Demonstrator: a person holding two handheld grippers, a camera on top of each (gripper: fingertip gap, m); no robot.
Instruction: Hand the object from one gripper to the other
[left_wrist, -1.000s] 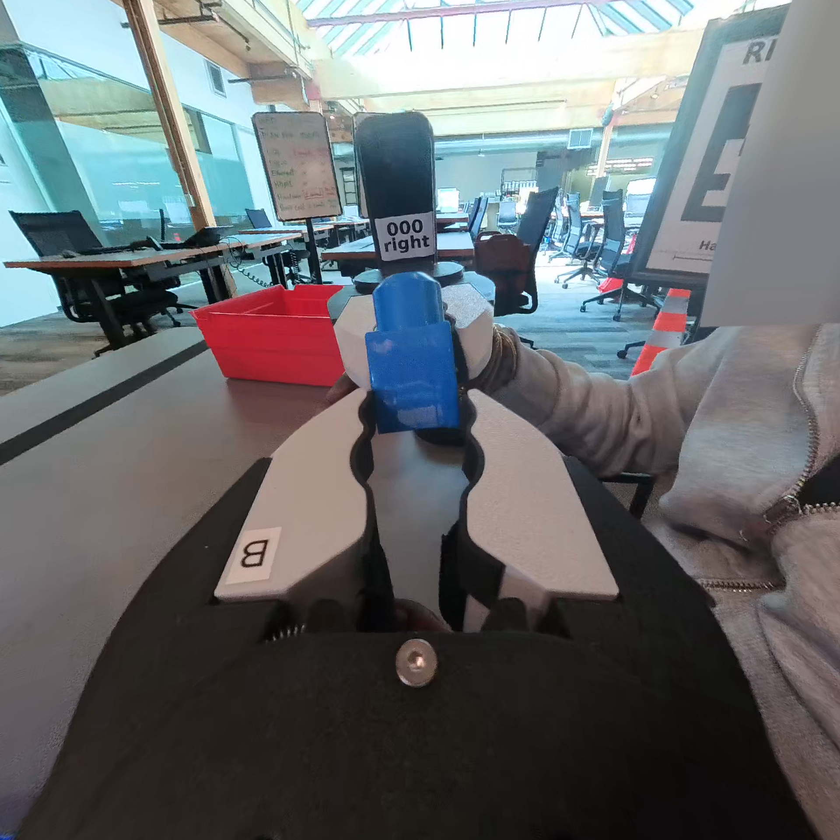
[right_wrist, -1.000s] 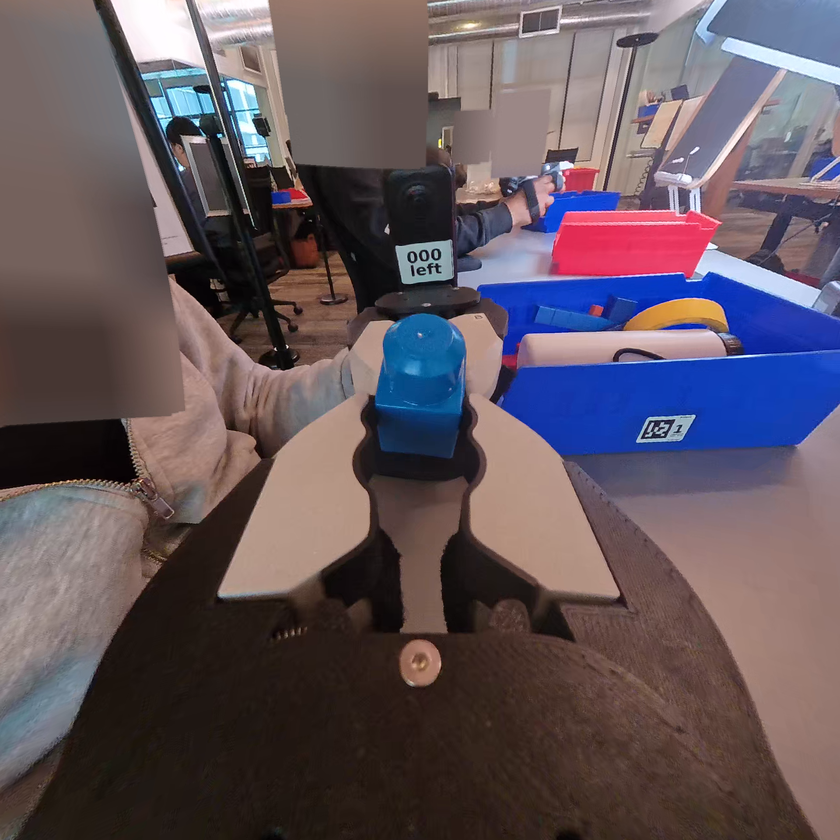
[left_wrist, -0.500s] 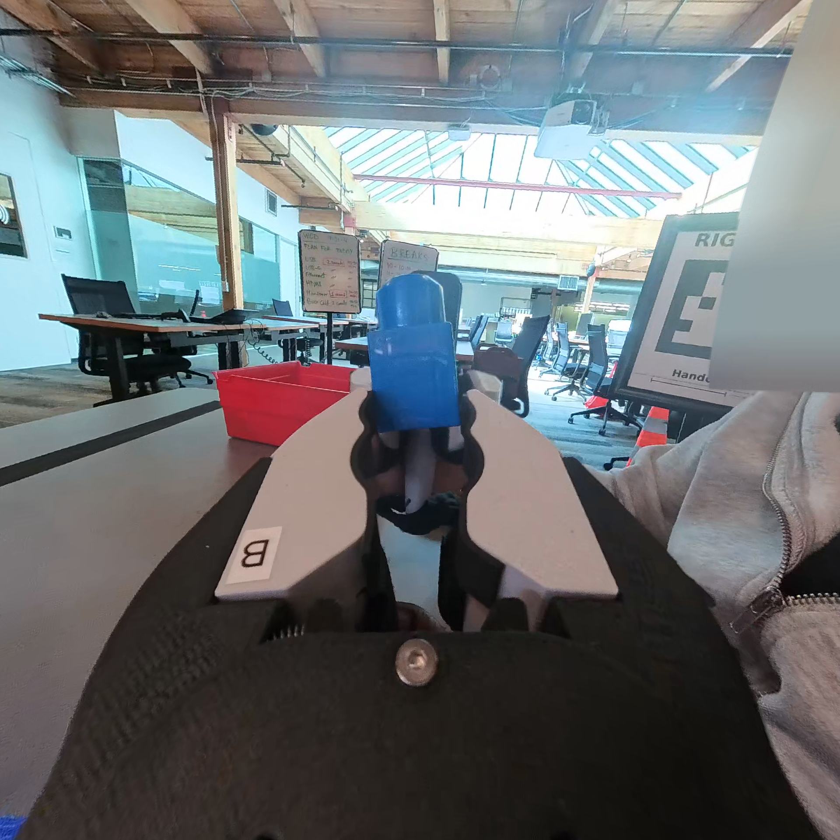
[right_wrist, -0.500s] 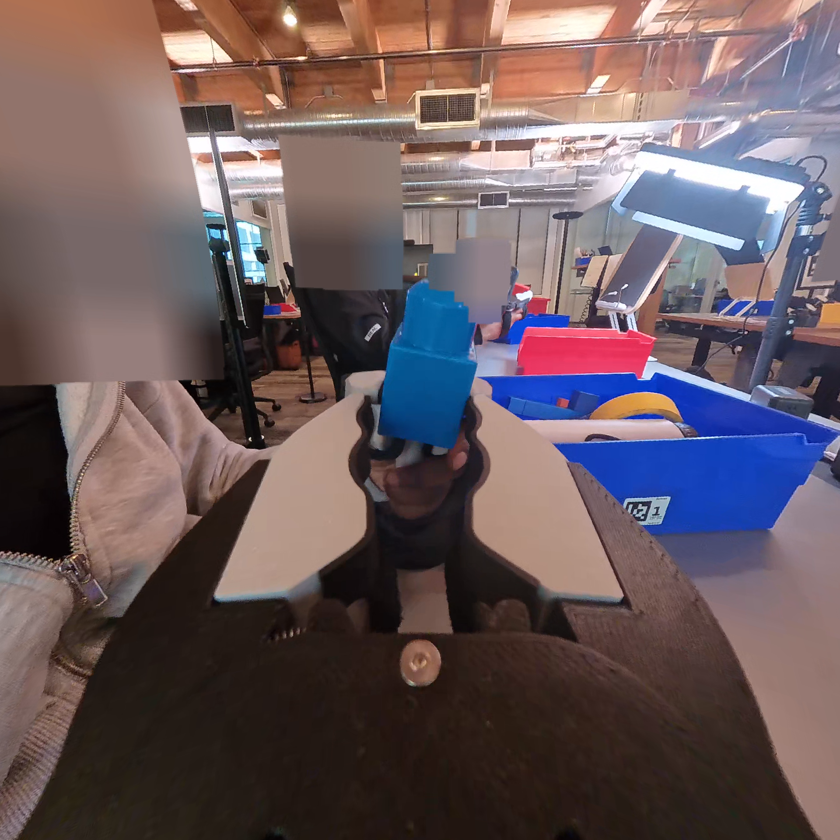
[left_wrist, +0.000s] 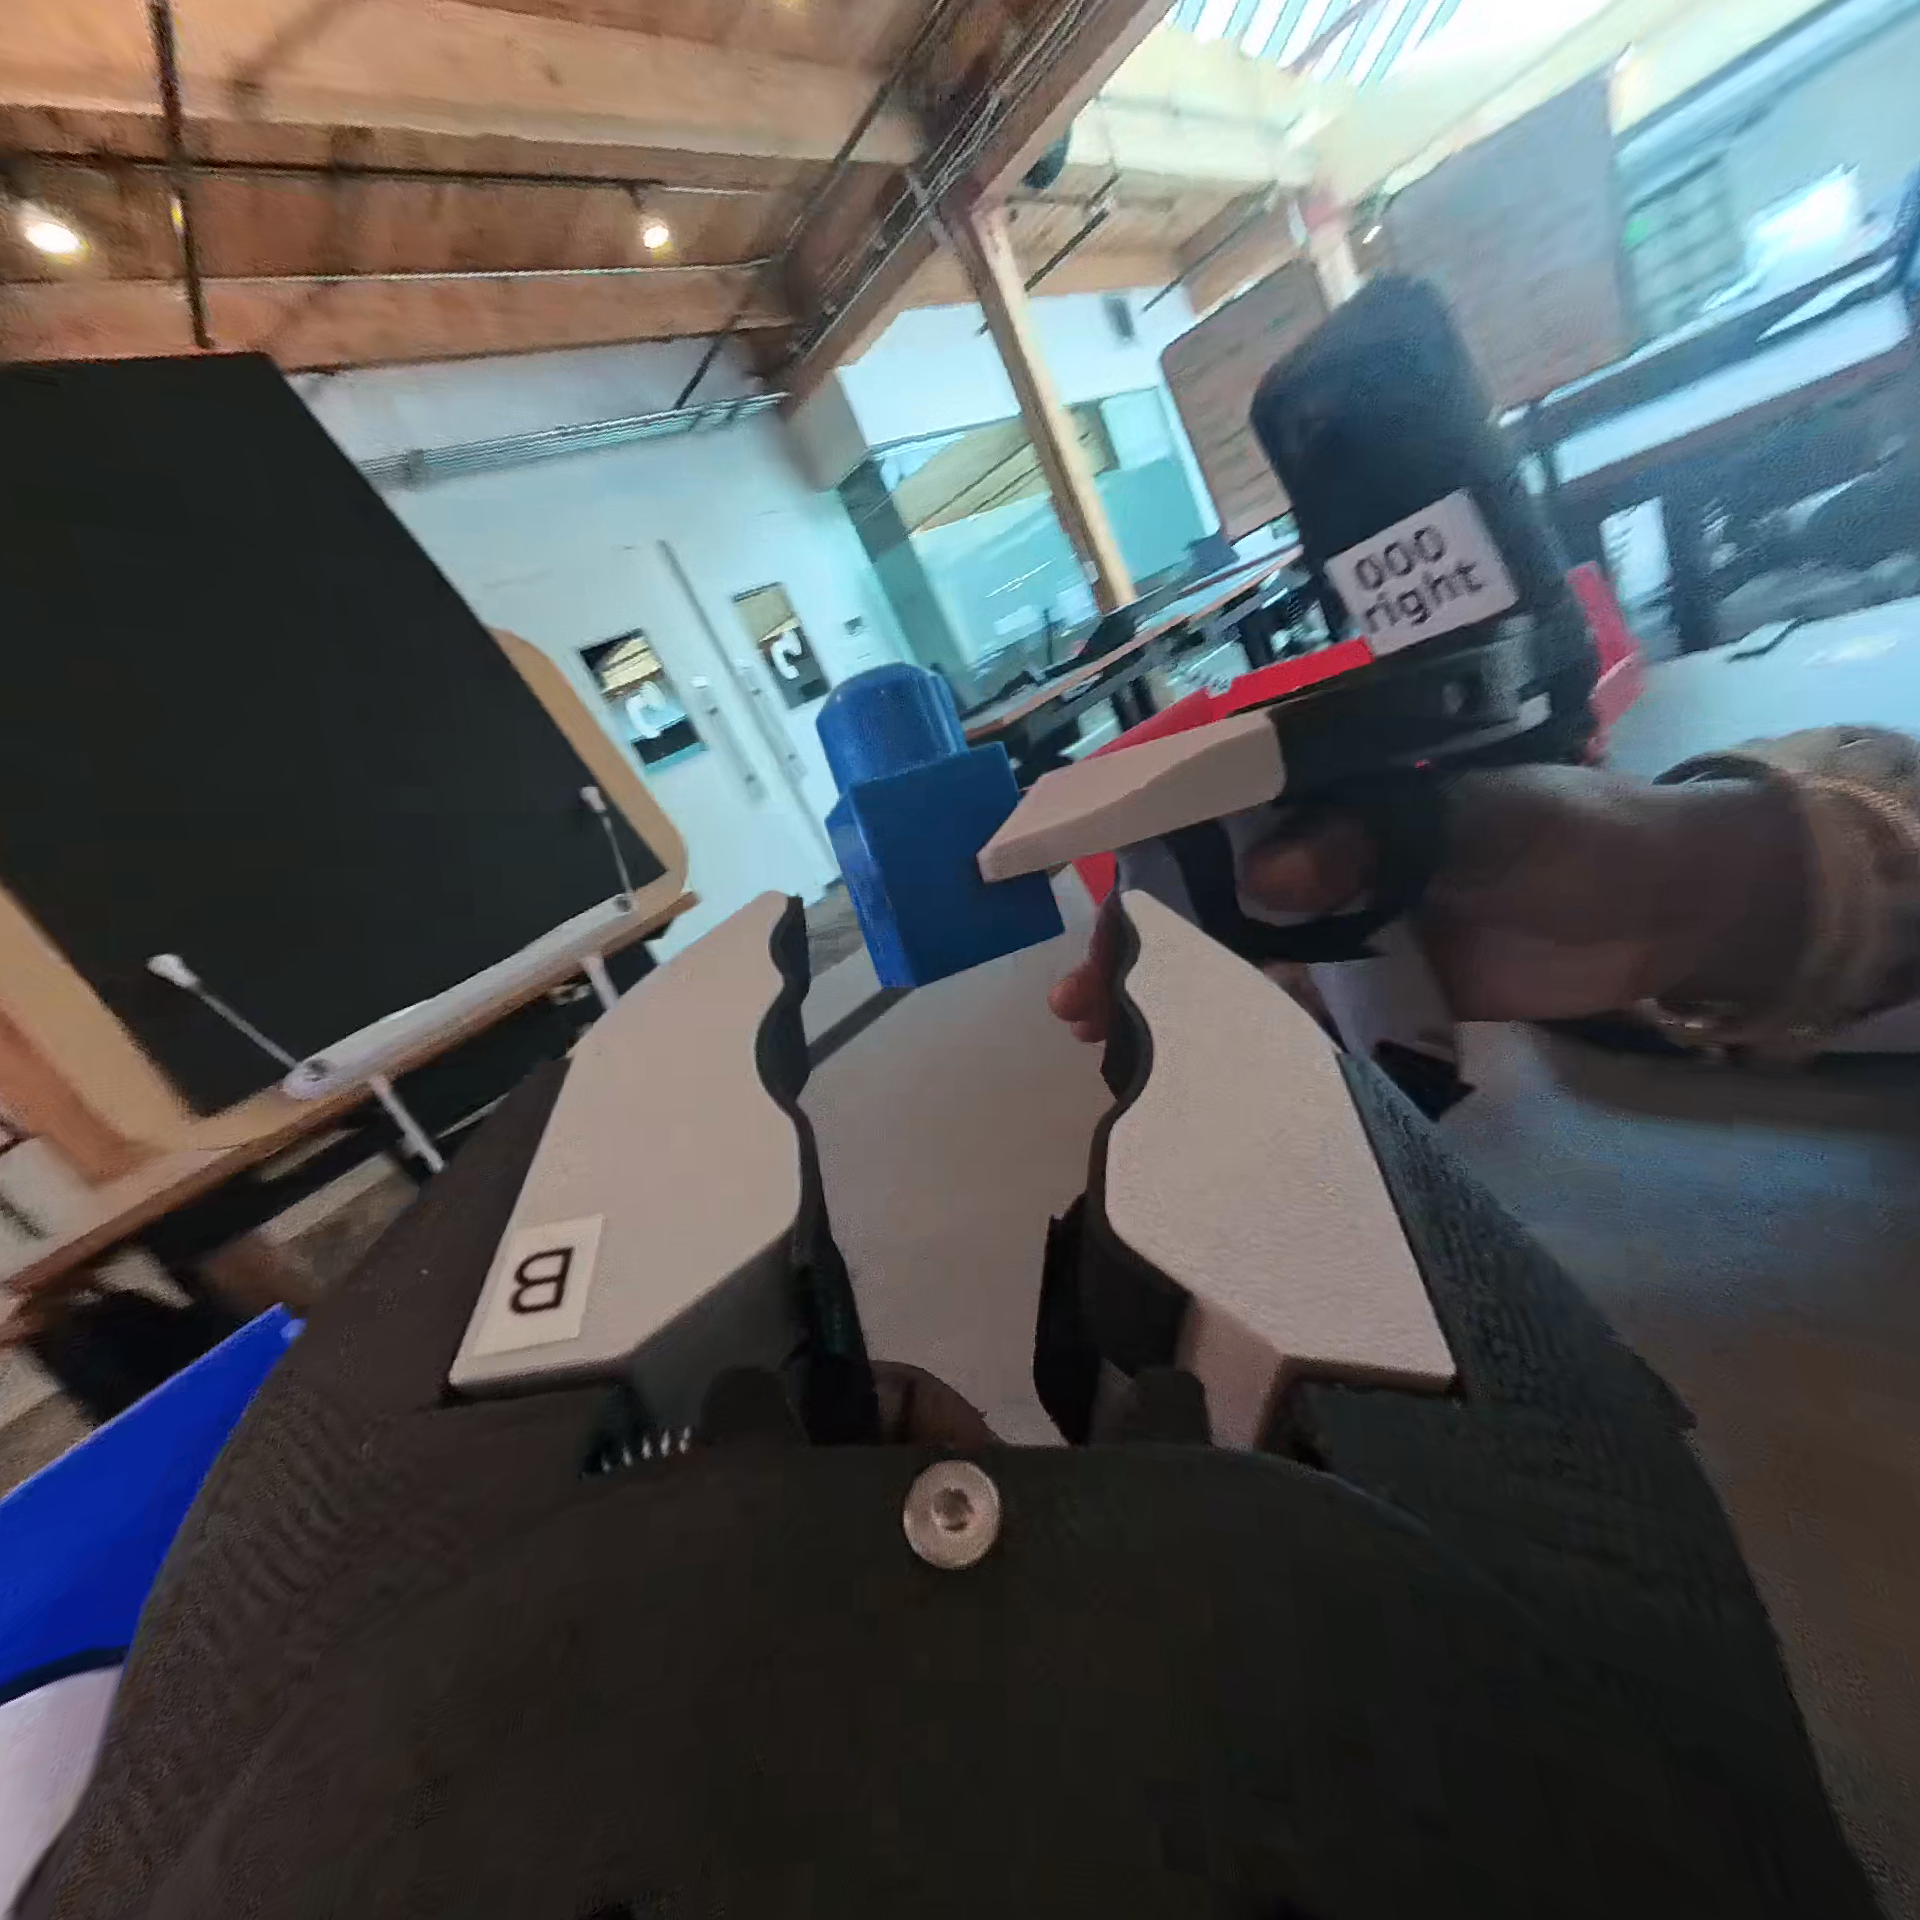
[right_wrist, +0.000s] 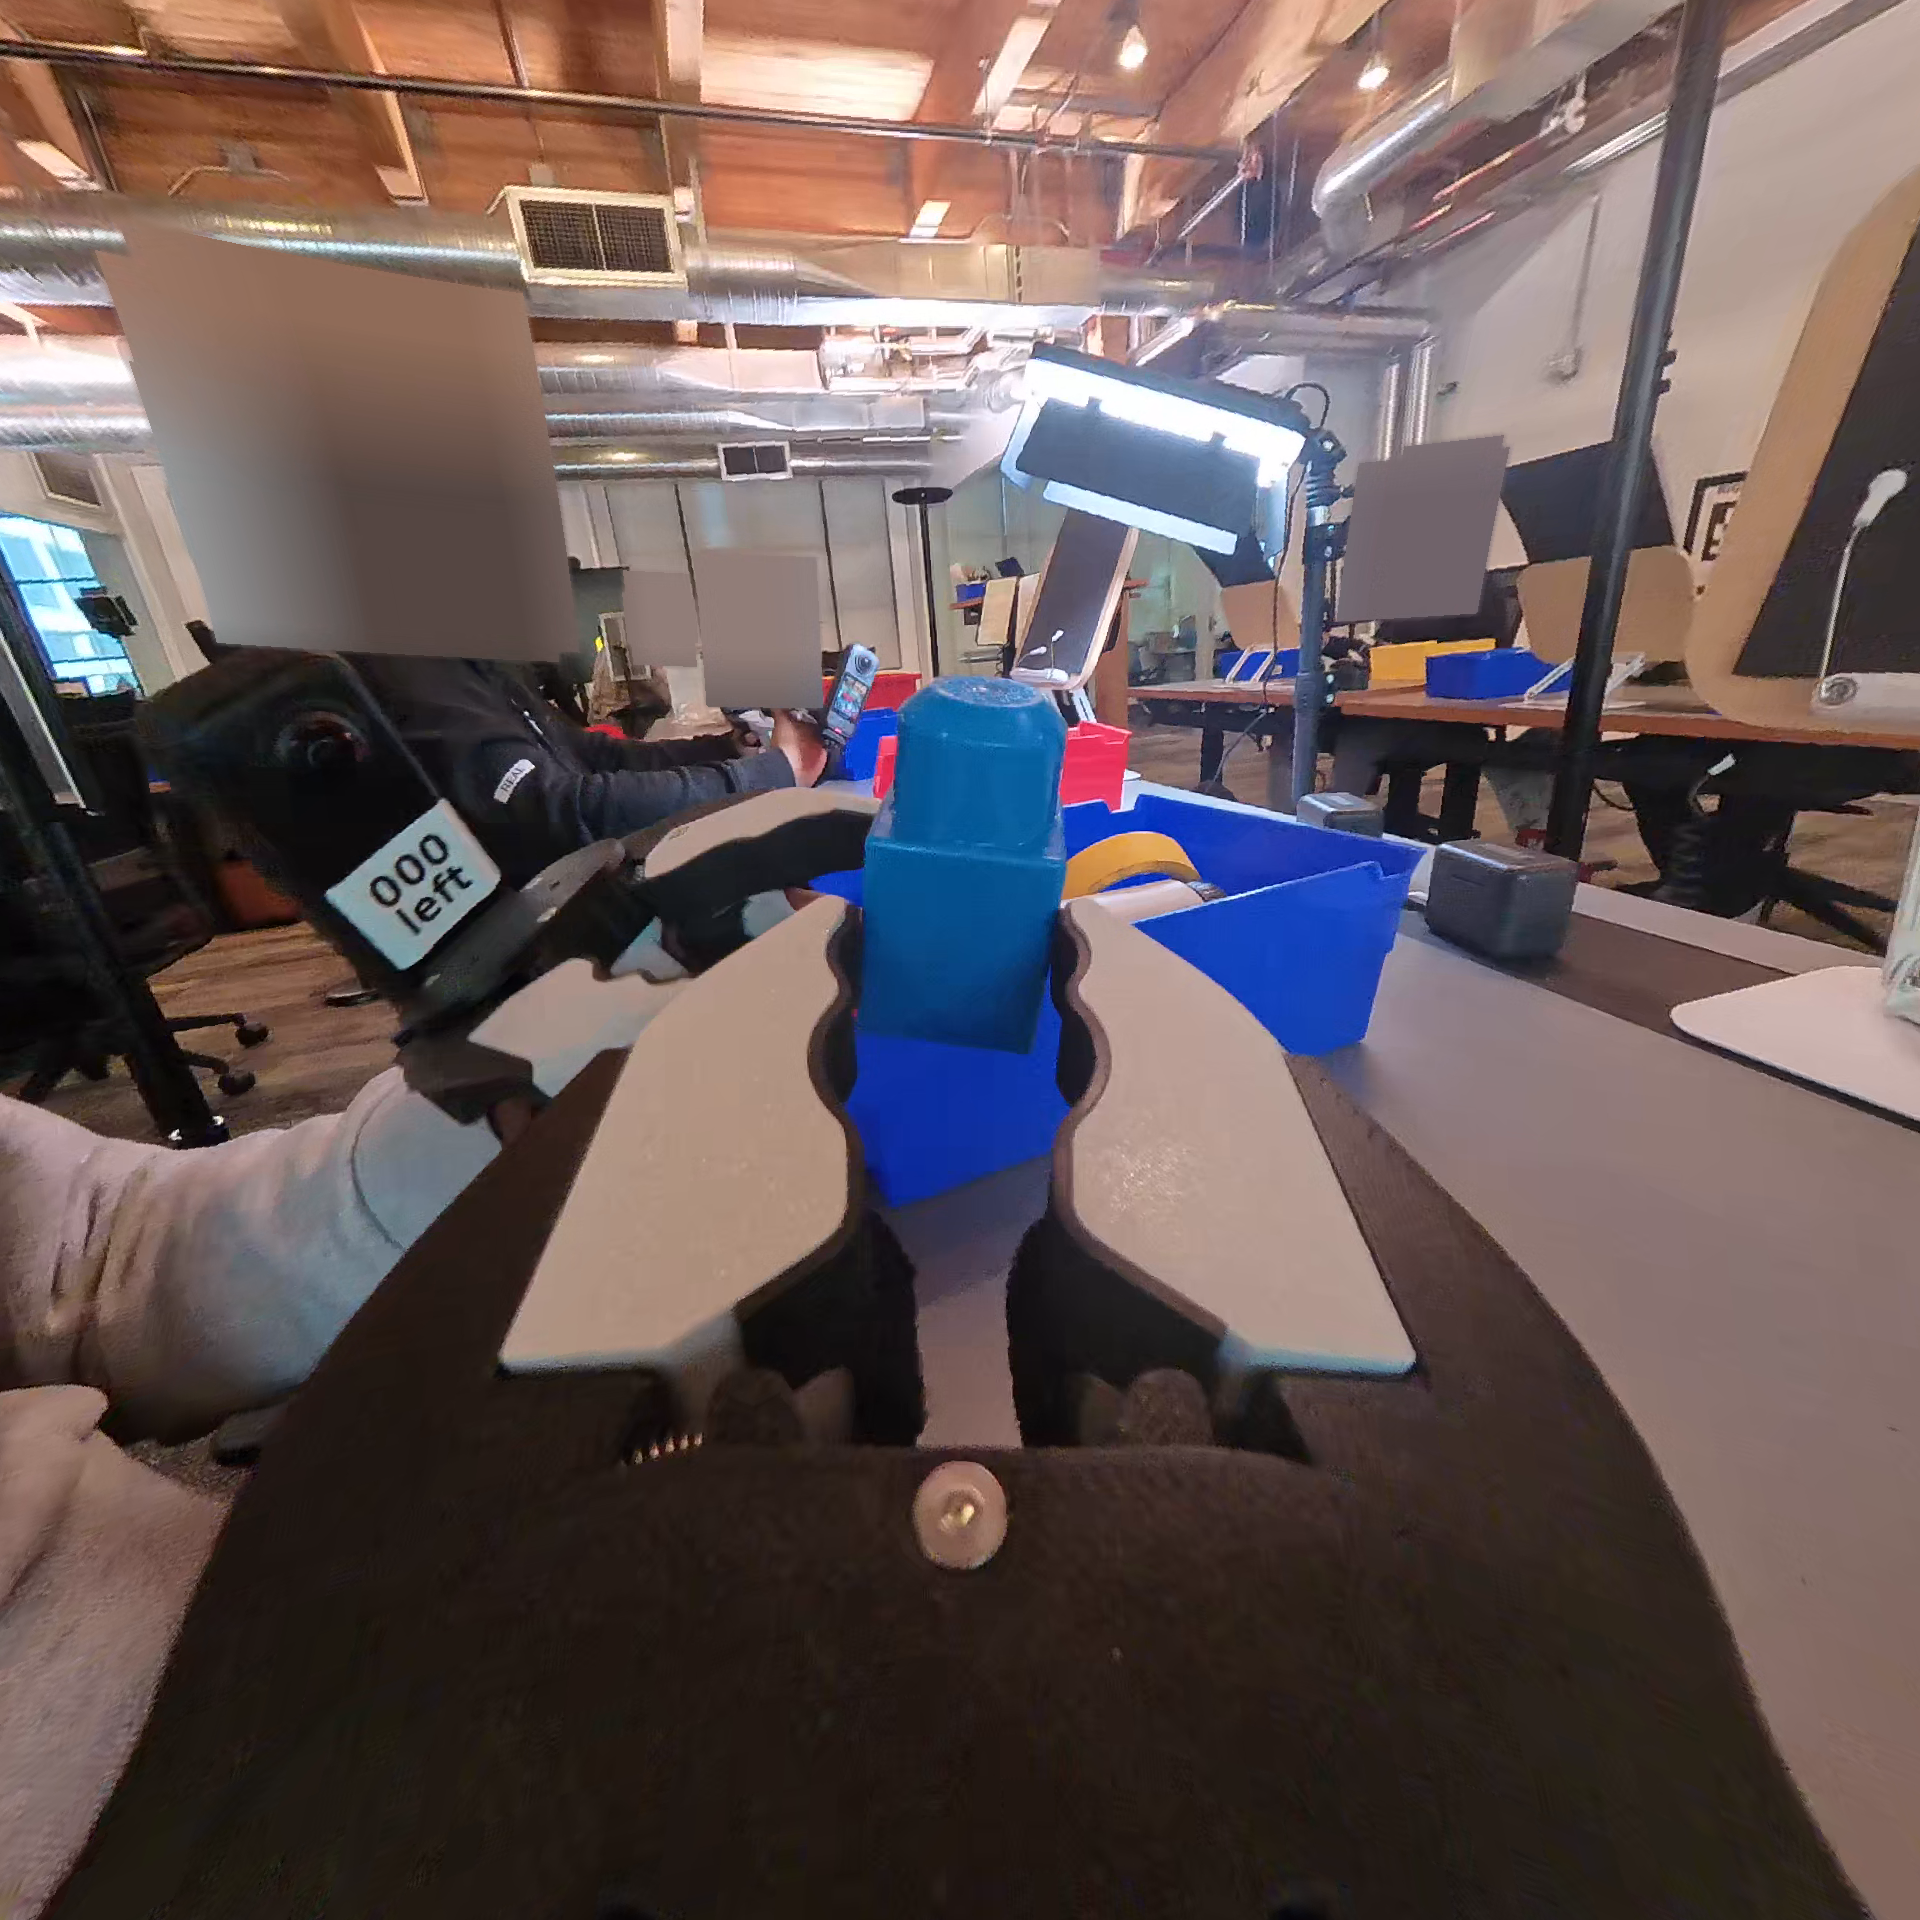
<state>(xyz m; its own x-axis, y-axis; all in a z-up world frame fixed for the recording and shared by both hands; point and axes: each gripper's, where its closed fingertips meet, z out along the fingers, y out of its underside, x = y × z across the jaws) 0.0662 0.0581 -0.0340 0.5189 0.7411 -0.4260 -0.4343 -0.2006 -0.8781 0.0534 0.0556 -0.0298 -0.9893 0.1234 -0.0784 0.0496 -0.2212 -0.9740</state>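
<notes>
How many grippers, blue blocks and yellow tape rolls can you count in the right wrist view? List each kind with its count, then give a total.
Grippers: 2 (right gripper, left gripper)
Blue block: 1
Yellow tape roll: 1
Total: 4

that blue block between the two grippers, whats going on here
A person holds a two-finger gripper in each hand and is passing a blue block between them. The right gripper is shut on the block and holds it in the air. The left gripper is open and empty, with the block just beyond its fingertips. A blue bin sits on the table behind.
</notes>
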